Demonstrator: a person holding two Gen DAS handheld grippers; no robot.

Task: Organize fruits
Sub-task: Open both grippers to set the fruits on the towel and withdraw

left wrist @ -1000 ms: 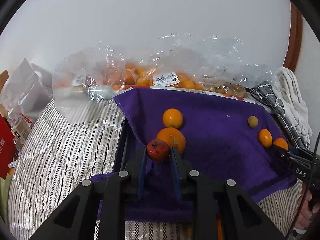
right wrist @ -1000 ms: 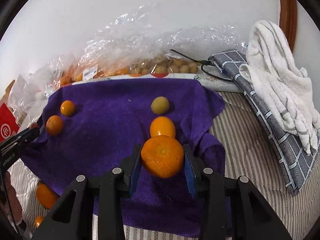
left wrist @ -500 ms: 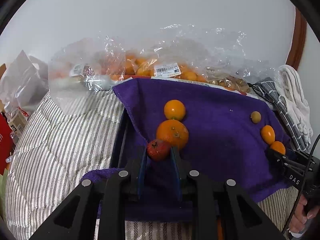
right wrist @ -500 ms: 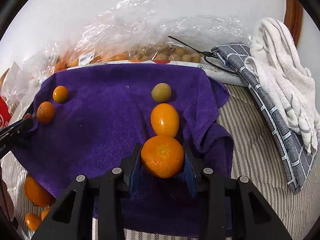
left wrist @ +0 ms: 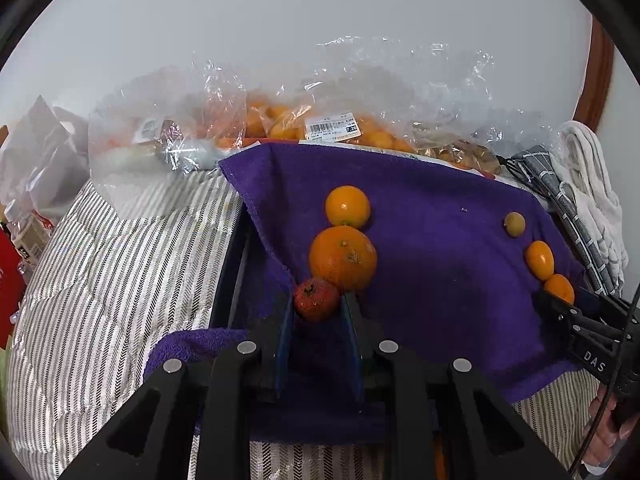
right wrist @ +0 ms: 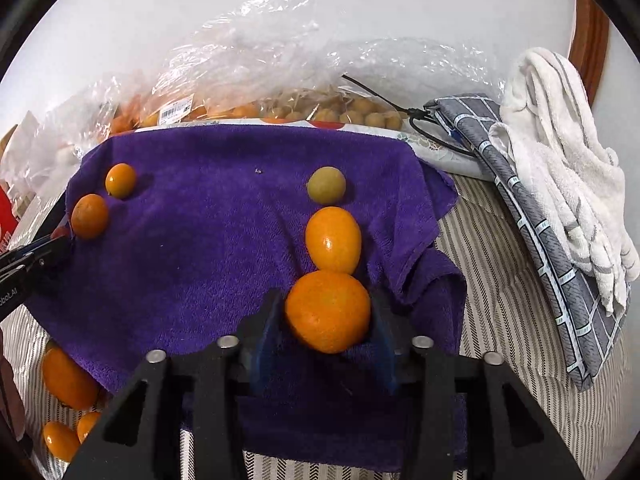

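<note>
- Purple towel (right wrist: 192, 248) spread over a striped cover (left wrist: 104, 280); six fruits on or over it.
- Left column, left wrist view: three fruits. Far one a small orange (left wrist: 347, 206); next a bigger orange (left wrist: 343, 258), touching it; nearest a small red fruit (left wrist: 317, 299).
- Left gripper (left wrist: 318, 308): jaws clamped on the red fruit, one blue finger on each side. Fruit sits at the fingertips, touching the near edge of the bigger orange.
- Right column, right wrist view: three fruits. Far one a small greenish fruit (right wrist: 326, 185); then an oval orange fruit (right wrist: 333, 240); nearest a round orange (right wrist: 328, 311).
- Right gripper (right wrist: 326, 316): jaws clamped on the round orange, which fills the gap between the fingers. Its far edge meets the oval fruit. Whether it rests on the towel, cannot tell.
- Three loose orange fruits (right wrist: 68, 378) off the towel's near left corner, on the striped cover.
- Far side: clear plastic bags (right wrist: 280, 60) holding many small orange and tan fruits, too many to count.
- Far right: one grey checked cloth (right wrist: 532, 216), one white towel (right wrist: 560, 152) lying on it.
</note>
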